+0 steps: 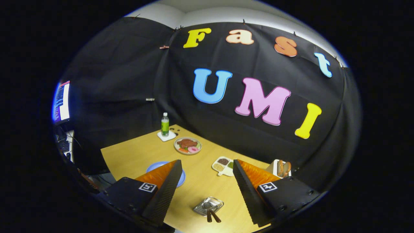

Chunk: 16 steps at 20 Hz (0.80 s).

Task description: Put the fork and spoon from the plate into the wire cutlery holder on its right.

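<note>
Gripper (207, 181) hangs high over the wooden table (136, 155), tilted down and looking across it toward the black cloth wall. Fingers spread wide, a broad gap between them, nothing held and nothing touching either pad.

Task items: a small shiny metal tray (208, 206) lies on the table in the gap between the fingers, low and close in. Two brown-handled utensils (212, 215) rest in it, handles sticking out over the near rim, side by side and slightly splayed. Which is fork and which is spoon: cannot tell, heads too small and glary. Cannot tell from here whether this tray is the plate or a holder; no wire structure resolvable.

Around it:
- Blue plate (155, 166), partly hidden behind the left finger.
- Round plate with toy food (188, 145), further out, beyond the fingers.
- Green bottle (165, 124) standing upright on a white coaster (166, 136) near the far corner, just beyond the food plate.
- White divided dish (223, 165) with small portions, just ahead of the right finger.
- White holder with bread-like items (280, 168), behind the right finger at the table edge, partly hidden.
- Lit monitor (61, 103) off the table's left side.

Table between the fingers and the tray is bare wood.
</note>
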Each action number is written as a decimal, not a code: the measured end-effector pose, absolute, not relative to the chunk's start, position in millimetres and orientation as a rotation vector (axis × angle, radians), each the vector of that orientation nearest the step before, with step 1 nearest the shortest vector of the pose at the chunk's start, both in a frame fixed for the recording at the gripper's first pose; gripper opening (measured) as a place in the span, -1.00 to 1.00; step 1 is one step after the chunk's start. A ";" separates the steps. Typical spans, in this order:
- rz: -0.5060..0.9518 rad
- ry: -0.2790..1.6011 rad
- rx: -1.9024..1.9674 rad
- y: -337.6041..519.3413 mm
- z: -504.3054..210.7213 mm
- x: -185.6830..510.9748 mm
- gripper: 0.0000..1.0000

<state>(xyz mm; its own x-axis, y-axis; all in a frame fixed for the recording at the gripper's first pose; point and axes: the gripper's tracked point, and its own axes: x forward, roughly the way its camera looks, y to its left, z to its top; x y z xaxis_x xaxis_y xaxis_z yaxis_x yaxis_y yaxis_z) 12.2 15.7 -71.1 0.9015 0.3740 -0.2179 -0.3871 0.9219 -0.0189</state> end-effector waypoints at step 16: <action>0.372 0.142 0.019 58.6 -26.9 20.0 0.96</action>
<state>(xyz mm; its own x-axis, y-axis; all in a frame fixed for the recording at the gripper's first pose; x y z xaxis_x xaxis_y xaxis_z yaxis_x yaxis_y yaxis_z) 20.0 58.6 -26.9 0.9218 0.3636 -0.1344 -0.3609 0.9315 0.0447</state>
